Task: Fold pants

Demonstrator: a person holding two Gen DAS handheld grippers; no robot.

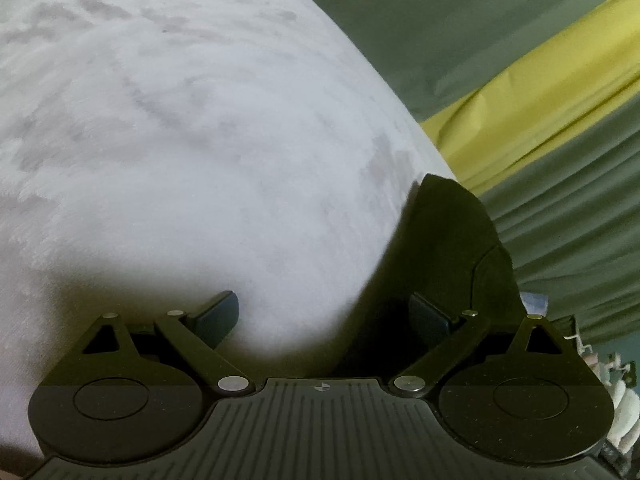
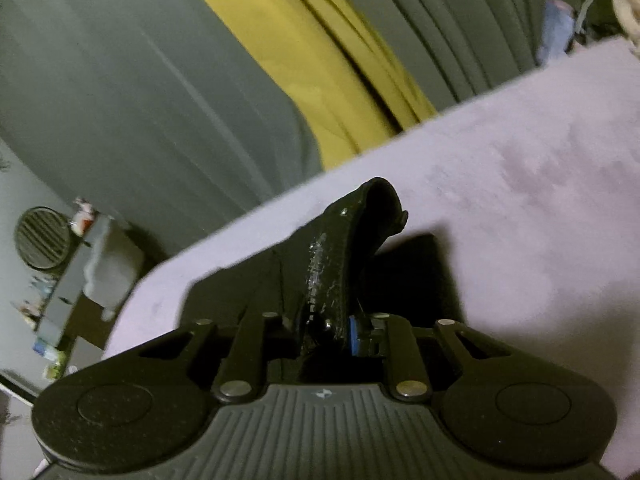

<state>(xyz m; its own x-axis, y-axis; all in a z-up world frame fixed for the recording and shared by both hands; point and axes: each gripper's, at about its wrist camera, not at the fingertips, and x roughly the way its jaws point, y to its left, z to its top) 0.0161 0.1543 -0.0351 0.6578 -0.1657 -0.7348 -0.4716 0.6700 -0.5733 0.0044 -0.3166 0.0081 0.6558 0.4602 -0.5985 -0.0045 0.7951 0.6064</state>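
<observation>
The pants are black. In the left wrist view a black fold of them (image 1: 452,240) lies on the pale fuzzy surface (image 1: 200,140), touching the right finger (image 1: 428,316). My left gripper (image 1: 324,312) is open, with only the pale surface between its fingers. In the right wrist view my right gripper (image 2: 324,328) is shut on a black pants fold (image 2: 344,264) that sticks up from between the fingers, above the pale surface (image 2: 520,200).
Grey-green and yellow curtains (image 1: 520,100) hang past the surface's far edge; they also show in the right wrist view (image 2: 280,40). A cluttered shelf with a round fan (image 2: 40,236) stands at the left. Small items (image 2: 556,28) sit at the far right corner.
</observation>
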